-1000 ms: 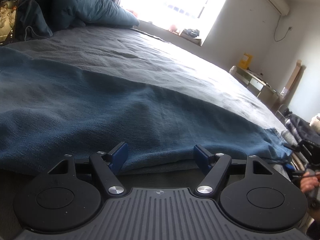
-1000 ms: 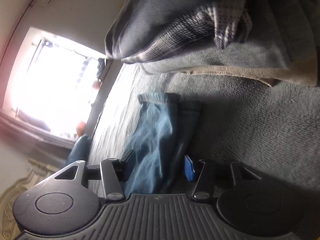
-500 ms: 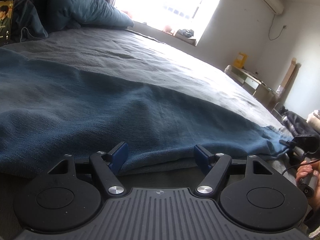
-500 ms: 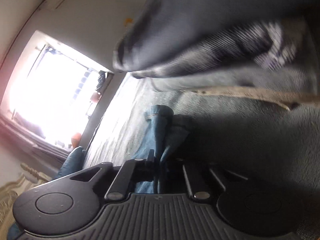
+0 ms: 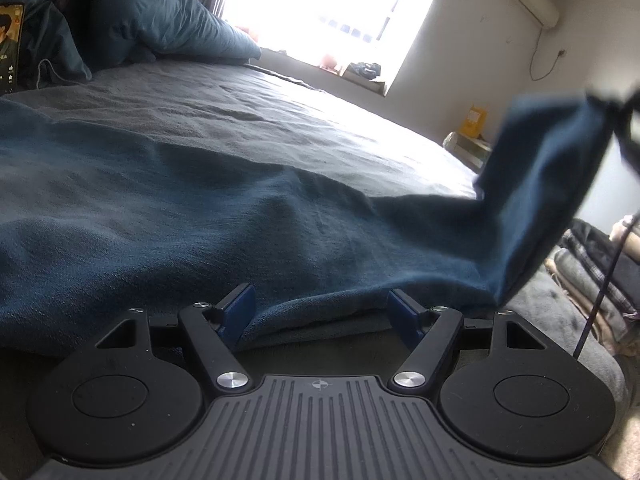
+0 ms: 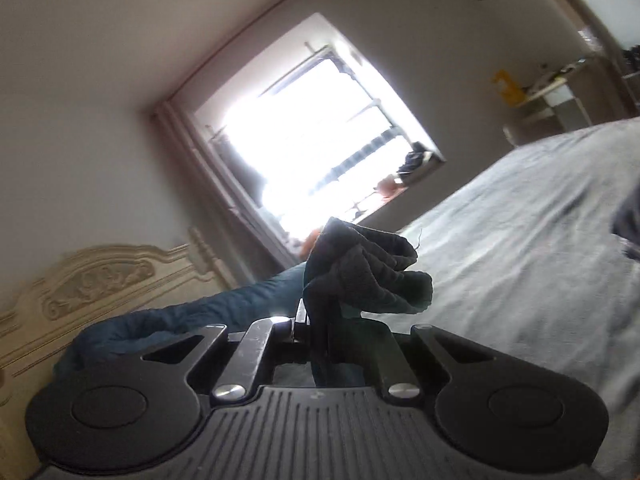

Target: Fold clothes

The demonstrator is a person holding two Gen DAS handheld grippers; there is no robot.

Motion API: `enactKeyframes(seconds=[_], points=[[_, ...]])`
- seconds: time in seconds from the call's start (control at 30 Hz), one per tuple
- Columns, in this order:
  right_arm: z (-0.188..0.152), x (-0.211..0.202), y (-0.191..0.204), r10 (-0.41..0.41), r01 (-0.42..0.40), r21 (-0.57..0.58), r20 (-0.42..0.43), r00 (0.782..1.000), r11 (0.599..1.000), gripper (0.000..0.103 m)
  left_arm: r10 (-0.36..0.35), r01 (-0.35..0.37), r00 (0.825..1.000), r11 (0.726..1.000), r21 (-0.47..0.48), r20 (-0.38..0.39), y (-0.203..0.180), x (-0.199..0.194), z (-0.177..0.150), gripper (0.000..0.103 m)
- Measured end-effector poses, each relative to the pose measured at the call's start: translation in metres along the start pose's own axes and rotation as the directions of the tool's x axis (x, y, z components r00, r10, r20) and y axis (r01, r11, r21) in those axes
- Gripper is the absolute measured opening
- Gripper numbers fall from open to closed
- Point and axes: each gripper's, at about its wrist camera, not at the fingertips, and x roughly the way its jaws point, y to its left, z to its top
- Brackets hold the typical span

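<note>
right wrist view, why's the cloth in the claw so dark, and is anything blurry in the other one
Right wrist view: the blown-out window sits behind the pinched cloth, leaving it a backlit silhouette. Left wrist view: the same window is overexposed, and the lifted end of the blue garment is smeared by motion blur.

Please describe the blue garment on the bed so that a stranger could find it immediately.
On the grey bed sheet, the blue garment lies spread near the front edge. Its far end rises off the bed, clamped in the right gripper. Unlike the grey and checked clothes piled beside it, it is plain dark blue.
</note>
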Motion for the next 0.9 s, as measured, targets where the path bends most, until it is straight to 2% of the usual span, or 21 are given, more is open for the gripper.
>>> enactKeyframes(seconds=[0.1,0.23,0.4,0.5,0.6,0.7,0.8,0.9], points=[[-0.003,0.015,0.045,0.119,-0.121,-0.052,-0.036,0.992,0.991,0.008,-0.007,0.007,1.0,1.0,-0.017,0.022,0.003,-0.008,0.001,0.073],[-0.013,0.038,0.099,0.237,-0.246,-0.104,-0.094,0.967,0.964,0.008,0.005,-0.001,0.996,0.999,-0.043,0.086,0.009,-0.036,0.005,0.073],[-0.045,0.059,0.171,0.351,-0.38,-0.138,-0.191,0.917,0.915,0.009,0.041,-0.009,0.976,0.989,-0.148,0.213,0.042,-0.101,0.01,0.073],[-0.075,0.076,0.208,0.403,-0.448,-0.149,-0.258,0.878,0.881,0.009,0.111,-0.049,0.958,0.972,-0.231,0.266,0.071,-0.137,0.007,0.073],[-0.111,0.089,0.244,0.431,-0.497,-0.175,-0.313,0.846,0.85,0.009,0.227,-0.137,0.932,0.942,-0.305,0.283,0.101,-0.165,0.003,0.073],[-0.147,0.099,0.274,0.443,-0.536,-0.21,-0.365,0.819,0.818,0.009,0.302,-0.173,0.907,0.903,-0.393,0.294,0.133,-0.182,-0.005,0.073],[-0.185,0.109,0.305,0.443,-0.575,-0.251,-0.427,0.788,0.779,0.009,0.346,-0.17,0.89,0.855,-0.49,0.297,0.164,-0.194,-0.016,0.073],[-0.219,0.12,0.328,0.429,-0.608,-0.286,-0.496,0.755,0.74,0.008,0.376,-0.129,0.874,0.792,-0.597,0.309,0.193,-0.204,-0.029,0.073]])
